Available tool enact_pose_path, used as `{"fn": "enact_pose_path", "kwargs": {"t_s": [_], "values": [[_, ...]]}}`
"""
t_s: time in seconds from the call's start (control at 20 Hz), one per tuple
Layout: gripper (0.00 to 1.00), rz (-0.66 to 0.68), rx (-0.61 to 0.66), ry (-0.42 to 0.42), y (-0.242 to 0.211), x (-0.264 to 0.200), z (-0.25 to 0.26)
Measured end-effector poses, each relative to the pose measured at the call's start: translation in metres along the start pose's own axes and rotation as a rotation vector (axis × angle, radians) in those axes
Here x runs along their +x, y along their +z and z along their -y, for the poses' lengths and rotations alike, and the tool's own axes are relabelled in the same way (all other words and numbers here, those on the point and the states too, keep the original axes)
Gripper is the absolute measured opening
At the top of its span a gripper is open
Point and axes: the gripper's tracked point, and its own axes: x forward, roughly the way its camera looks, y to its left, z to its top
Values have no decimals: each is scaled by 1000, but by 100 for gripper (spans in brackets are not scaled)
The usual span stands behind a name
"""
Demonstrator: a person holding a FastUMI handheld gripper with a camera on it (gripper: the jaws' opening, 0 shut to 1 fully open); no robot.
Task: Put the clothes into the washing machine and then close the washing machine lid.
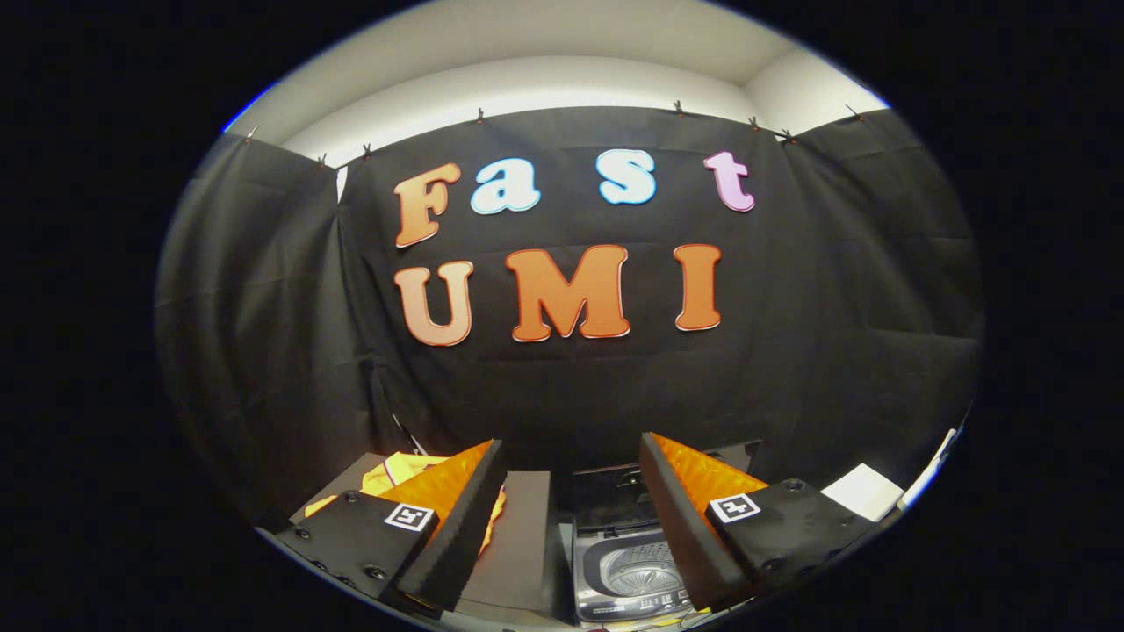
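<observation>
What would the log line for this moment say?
gripper: open, holding nothing | clothes: beyond left finger | washer: lid open, between fingers

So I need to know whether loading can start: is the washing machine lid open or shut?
Open. The washing machine shows its drum from above, with the lid raised behind it, between the open gripper fingers.

Bright yellow clothes (397, 472) with a thin dark red trim line lie lower left of centre on a dark grey-brown table (518, 544). The washing machine (625, 562), low in the middle, is light grey with a black raised lid (615, 491) and a silvery ribbed drum. A white sheet (865, 491) sits at lower right. The booth wall (263, 351) is black cloth under a pale cream ceiling (562, 53). Black-and-white square markers (410, 516) sit on the gripper (571, 465)
</observation>
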Motion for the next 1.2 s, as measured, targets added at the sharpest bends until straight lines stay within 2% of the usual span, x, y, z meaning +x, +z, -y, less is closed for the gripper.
{"fn": "enact_pose_path", "kwargs": {"t_s": [0.35, 0.55, 1.05, 1.2], "values": [[99, -113, -10, 102, -46, 26, -108], [99, -184, -32, 133, -78, 46, -154], [99, -380, -12, 146, -171, 93, -222], [99, -416, -39, 119, -191, 101, -226]]}}
